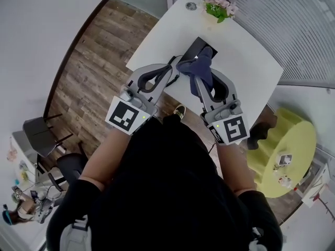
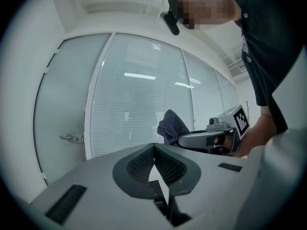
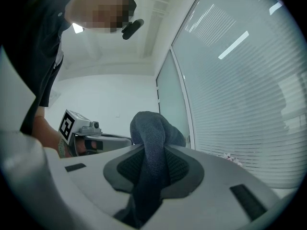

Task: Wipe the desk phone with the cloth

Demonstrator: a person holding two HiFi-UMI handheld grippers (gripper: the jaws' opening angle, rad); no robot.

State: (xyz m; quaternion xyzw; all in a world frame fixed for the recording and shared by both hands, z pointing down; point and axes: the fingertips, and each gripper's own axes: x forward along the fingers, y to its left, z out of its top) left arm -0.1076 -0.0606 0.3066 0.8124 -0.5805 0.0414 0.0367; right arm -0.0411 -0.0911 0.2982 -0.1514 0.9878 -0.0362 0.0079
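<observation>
One flower bunch on table; right claw pinches cloth.

Dark blue cloth — white table

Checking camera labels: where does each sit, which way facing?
Head view: on the person's head, facing steeply down at the table and desk phone; forearms, black top show.
Left gripper view: on the left gripper, along its shut fingers toward a glass wall; a forearm shows.
Right gripper view: on the right gripper, along fingers shut on the cloth, toward blinds; a sleeve shows.
Shared: all show the cloth.
</observation>
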